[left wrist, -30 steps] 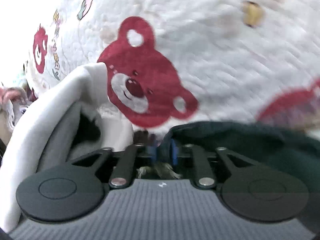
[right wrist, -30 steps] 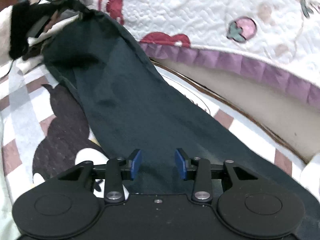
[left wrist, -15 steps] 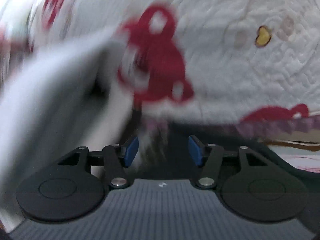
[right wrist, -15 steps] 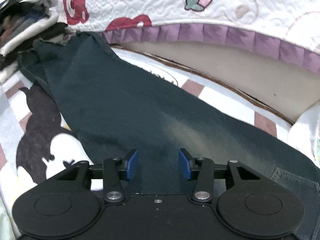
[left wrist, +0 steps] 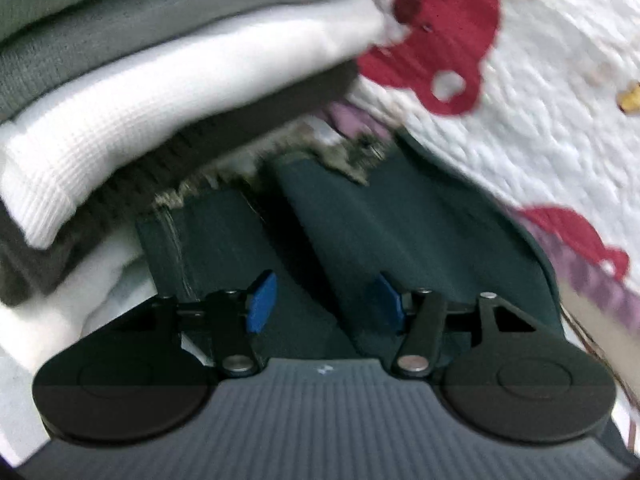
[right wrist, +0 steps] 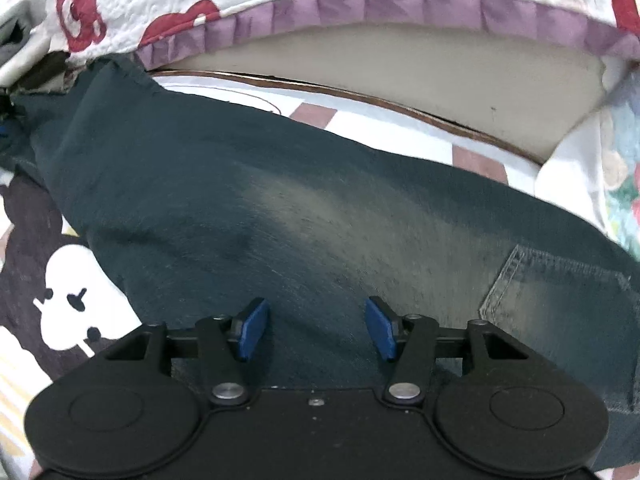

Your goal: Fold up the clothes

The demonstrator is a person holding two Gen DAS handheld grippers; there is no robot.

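Since a second ago the left gripper (left wrist: 323, 303) has let go of the jeans (right wrist: 248, 200) hem and now hangs spread over the leg ends, holding nothing. The right gripper (right wrist: 316, 330) has slid along the jeans toward the seat; its blue pads stand apart above the faded denim, with a back pocket (right wrist: 560, 300) just to its right. The jeans lie flat on a patterned sheet (right wrist: 64, 312). Beyond the frayed hems (left wrist: 352, 152) sits a stack of folded clothes (left wrist: 160, 80), blurred, and behind all a bear-print quilt (left wrist: 540, 60).
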